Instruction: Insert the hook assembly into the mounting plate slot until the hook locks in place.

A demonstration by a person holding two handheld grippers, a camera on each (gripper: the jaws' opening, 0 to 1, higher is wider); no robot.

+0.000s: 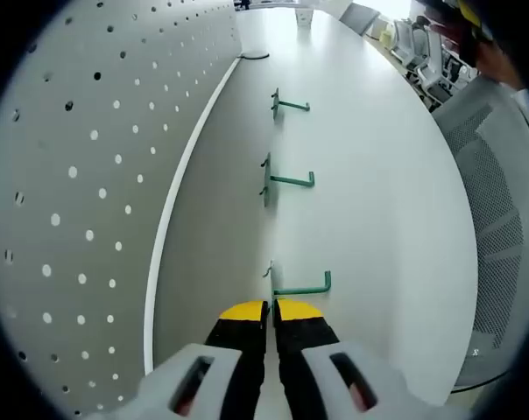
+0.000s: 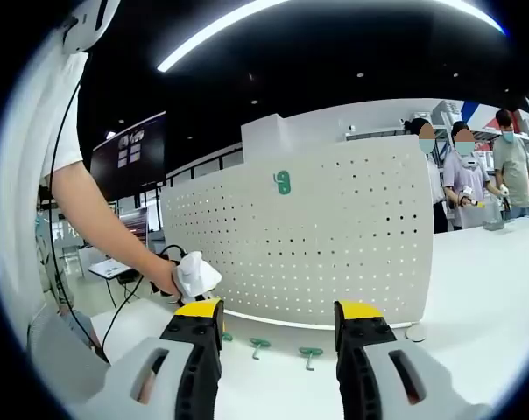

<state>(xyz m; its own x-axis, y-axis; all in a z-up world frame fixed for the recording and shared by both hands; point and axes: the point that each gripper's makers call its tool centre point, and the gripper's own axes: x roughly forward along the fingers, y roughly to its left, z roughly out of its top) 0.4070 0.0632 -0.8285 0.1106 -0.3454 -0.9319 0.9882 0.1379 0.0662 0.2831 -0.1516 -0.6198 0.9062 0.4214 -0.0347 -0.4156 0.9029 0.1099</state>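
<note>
On the white table [image 1: 370, 219], before the pegboard: three green hooks loose, none yet mounted.

Left gripper [image 1: 272, 308] has jaws closed together, tips just short of the nearest hook [image 1: 301, 287], holding nothing. Two further hooks [image 1: 288, 180] lie beyond it in a row beside the perforated mounting plate [image 1: 81, 175]. Right gripper [image 2: 278, 319] stands with jaws wide, empty, facing the panel; one hook already hangs high on it [image 2: 283, 182]. Recommended: open the left jaws, grip the hook by its shank, and present its backplate square to the holes. No containers observed.
</note>
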